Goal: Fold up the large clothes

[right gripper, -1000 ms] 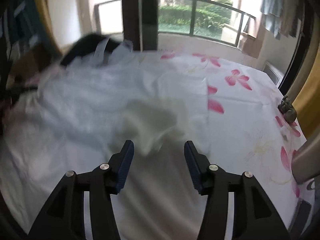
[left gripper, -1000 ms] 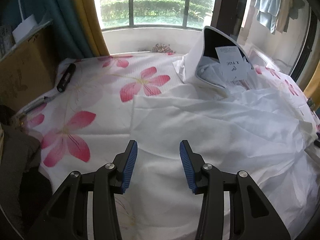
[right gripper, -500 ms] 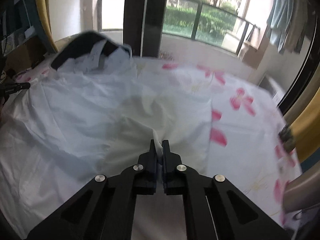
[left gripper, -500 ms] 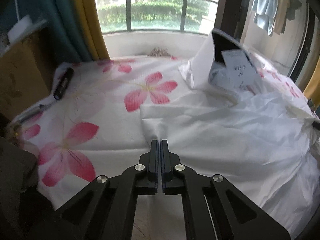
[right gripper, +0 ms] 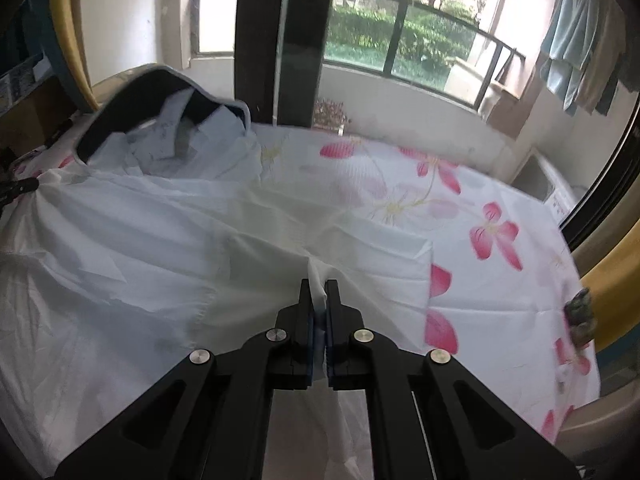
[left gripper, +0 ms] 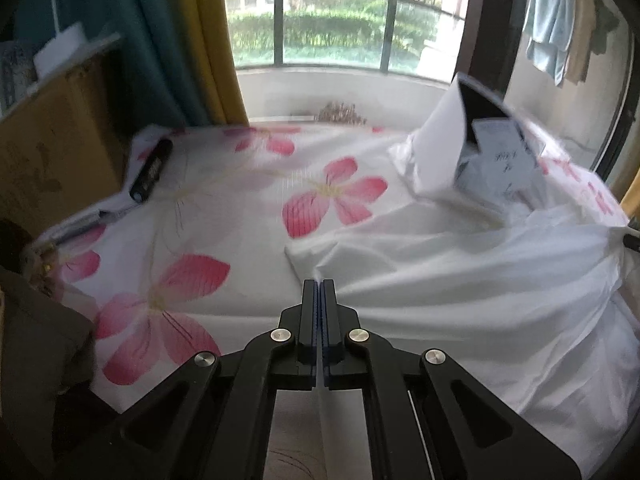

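Note:
A large white shirt (left gripper: 460, 280) lies crumpled on a bed sheet (left gripper: 224, 216) printed with pink flowers. Its stiff collar (left gripper: 444, 148) stands up at the far end with a paper tag inside. My left gripper (left gripper: 319, 285) is shut on the shirt's left edge, and the cloth bunches into folds at its tips. In the right wrist view the same shirt (right gripper: 140, 248) spreads to the left, collar (right gripper: 132, 120) at the back. My right gripper (right gripper: 319, 286) is shut on a pinch of the shirt's right edge. The left gripper's tip (right gripper: 18, 188) shows at the far left, cloth gathered to it.
A black cylinder (left gripper: 152, 168) lies on the sheet's far left by a cardboard box (left gripper: 48, 160). Curtains (left gripper: 192, 40) and a balcony window stand behind the bed. A small dark object (right gripper: 580, 312) sits at the bed's right edge. Bare sheet (right gripper: 480, 208) lies right of the shirt.
Both grippers went from open to shut on the shirt's edges. The cloth now draws into folds toward each gripper, and the collar has tipped and shifted.

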Demonstrator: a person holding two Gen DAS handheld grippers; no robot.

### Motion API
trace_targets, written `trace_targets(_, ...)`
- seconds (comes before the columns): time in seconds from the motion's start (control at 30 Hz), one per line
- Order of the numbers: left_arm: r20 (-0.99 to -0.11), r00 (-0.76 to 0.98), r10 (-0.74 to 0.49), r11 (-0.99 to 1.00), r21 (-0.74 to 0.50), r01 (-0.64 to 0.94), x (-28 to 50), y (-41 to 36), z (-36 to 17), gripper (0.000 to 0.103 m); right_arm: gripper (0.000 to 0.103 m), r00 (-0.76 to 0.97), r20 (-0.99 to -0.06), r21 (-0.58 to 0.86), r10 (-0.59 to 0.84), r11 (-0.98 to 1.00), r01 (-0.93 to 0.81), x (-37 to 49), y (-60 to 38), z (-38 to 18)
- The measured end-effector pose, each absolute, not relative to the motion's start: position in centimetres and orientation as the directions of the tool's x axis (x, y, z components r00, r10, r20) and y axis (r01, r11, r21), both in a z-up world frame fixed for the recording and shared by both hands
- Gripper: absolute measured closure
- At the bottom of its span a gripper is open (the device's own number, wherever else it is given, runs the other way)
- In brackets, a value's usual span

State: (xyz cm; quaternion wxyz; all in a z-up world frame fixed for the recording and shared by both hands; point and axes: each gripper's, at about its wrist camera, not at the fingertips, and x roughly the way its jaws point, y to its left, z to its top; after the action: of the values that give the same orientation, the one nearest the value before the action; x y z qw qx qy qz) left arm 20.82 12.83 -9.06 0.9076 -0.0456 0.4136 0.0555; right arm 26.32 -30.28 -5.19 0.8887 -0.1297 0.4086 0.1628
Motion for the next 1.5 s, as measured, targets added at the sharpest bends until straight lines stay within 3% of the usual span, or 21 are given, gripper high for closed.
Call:
trace_targets(0.17, -0.775, 0.628, 0.079, 0.989, -0.019, -0.147, 20.9, 12.4, -8.9, 0.097, 0.094, 0.571, -0.809, -0.1, 0.139, 0.925, -0.367, 26.8, -30.5, -7.2)
trace_targets(0.3, -0.758, 0.647, 0.086, 0.987, -0.022, -0.157, 20.5, 12.3, -7.7, 0.067, 0.082, 0.571, -0.81, -0.098, 0.132, 0.93, -0.353, 26.3, -31.3, -6.8)
trace_targets(0.33, -0.753, 0.653, 0.085, 0.987, -0.025, -0.157, 20.3, 12.2, -7.3, 0.065, 0.075, 0.565, -0.816, -0.1, 0.125, 0.931, -0.35, 26.3, -31.5, -6.8)
trace_targets(0.63, -0.731, 0.682, 0.023, 0.998, -0.027, -0.063, 21.3, 9.3, -4.8, 0.065, 0.063, 0.629, -0.769, -0.13, 0.115, 0.935, -0.329, 25.5, -33.3, -3.6)
trace_targets(0.9, -0.721, 0.692, -0.03, 1.0, -0.023, 0.019, 25.5, 7.0, -3.7, 0.065, 0.057, 0.642, -0.738, -0.145, 0.208, 0.88, -0.452, 30.5, -28.7, -1.0)
trace_targets(1.17, -0.727, 0.686, -0.044, 0.998, -0.055, 0.006, 29.1, 6.8, -4.8, 0.065, 0.021, 0.584, -0.73, -0.093, 0.354, 0.795, -0.599, 35.9, -18.6, -2.0)
trace_targets(1.5, -0.755, 0.655, -0.029, 0.996, -0.08, -0.048, 30.3, 8.3, -7.0, 0.064, 0.014, 0.517, -0.767, -0.052, 0.381, 0.765, -0.642, 41.9, -9.1, -4.6)
